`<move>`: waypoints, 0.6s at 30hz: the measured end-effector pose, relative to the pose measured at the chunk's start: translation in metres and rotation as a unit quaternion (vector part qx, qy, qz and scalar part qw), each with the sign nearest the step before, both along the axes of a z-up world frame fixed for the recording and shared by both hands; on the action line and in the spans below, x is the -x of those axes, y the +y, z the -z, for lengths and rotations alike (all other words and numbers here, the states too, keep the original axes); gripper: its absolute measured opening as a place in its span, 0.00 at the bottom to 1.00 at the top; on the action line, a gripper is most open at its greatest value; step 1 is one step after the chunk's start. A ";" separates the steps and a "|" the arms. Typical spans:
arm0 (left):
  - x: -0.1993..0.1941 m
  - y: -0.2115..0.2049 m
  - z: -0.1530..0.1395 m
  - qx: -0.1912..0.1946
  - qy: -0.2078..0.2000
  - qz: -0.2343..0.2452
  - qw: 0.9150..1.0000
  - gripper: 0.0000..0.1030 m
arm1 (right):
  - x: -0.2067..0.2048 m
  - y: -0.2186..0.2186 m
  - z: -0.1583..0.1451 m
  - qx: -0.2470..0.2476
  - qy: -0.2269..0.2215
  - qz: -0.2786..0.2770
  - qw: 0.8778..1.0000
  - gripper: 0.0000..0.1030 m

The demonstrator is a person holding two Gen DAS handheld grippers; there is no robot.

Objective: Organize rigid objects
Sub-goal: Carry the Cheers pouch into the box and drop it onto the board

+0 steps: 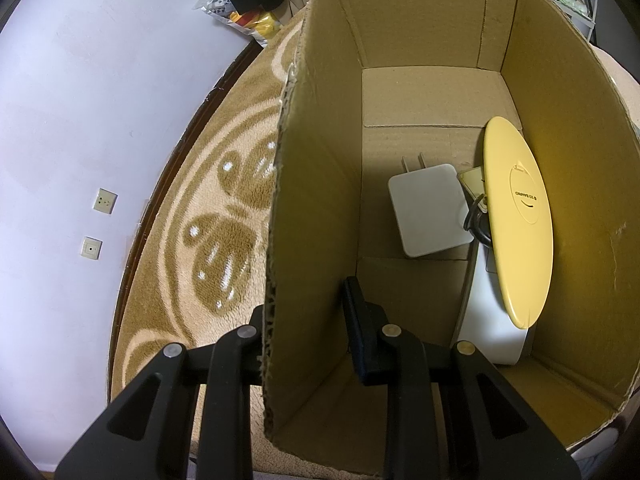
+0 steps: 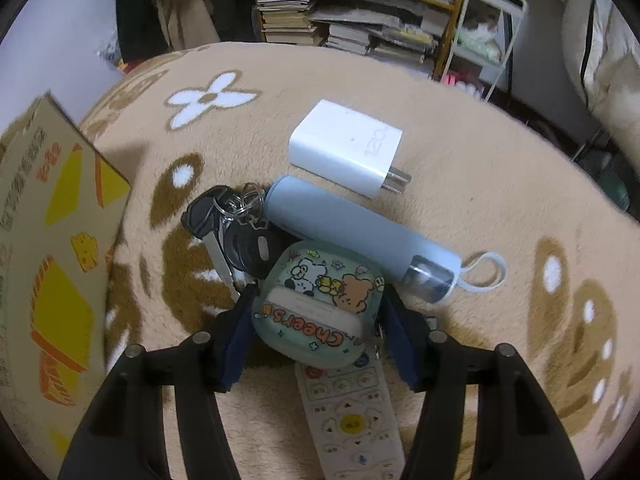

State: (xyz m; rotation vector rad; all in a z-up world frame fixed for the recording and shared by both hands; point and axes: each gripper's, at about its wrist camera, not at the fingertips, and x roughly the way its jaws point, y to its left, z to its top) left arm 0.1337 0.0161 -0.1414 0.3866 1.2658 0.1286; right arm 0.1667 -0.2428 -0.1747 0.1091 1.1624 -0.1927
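The left tool (image 1: pixel 310 322) clamped the cardboard box (image 1: pixel 320 200) wall, hiding one finger; the right tool (image 2: pixel 316 320) gripped an earbuds case (image 2: pixel 320 304) over the half-covered remote (image 2: pixel 352 416) on the beige rug (image 2: pixel 480 184).

An open cardboard box (image 1: pixel 320 168) stands on a tan patterned blanket, its near wall caught between black jaws. Inside lie a white square plug adapter (image 1: pixel 430 208), prongs pointing to the far end, and a yellow disc (image 1: pixel 518 220) leaning on edge against the box's right wall, over a white flat object (image 1: pixel 494 320). Outside the box, a white charger (image 2: pixel 346 146) lies flat, prongs toward the right. Just beside it, a pale blue bottle (image 2: pixel 352 228) with a white strap lies on its side. A bunch of keys (image 2: pixel 232 224) touches the bottle's base. A teal cartoon-printed earbud case (image 2: pixel 316 304) sits between blue-padded jaws, over a white remote control (image 2: pixel 352 412).
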 end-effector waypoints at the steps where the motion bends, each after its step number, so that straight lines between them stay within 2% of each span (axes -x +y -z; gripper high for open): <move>1: 0.000 0.000 0.000 0.000 0.000 0.000 1.000 0.25 | 0.002 0.005 -0.004 0.017 -0.007 -0.005 1.000 0.62; 4: 0.000 0.000 0.001 0.000 0.000 0.000 1.000 0.25 | 0.002 0.010 -0.014 0.024 -0.020 -0.014 0.999 0.62; 12: 0.000 0.001 0.001 0.001 0.000 0.000 1.000 0.25 | 0.007 0.016 -0.047 -0.012 -0.061 -0.020 0.998 0.62; 18: 0.000 0.001 0.001 0.001 0.000 0.000 1.000 0.25 | 0.015 0.031 -0.083 -0.030 -0.110 -0.038 0.993 0.62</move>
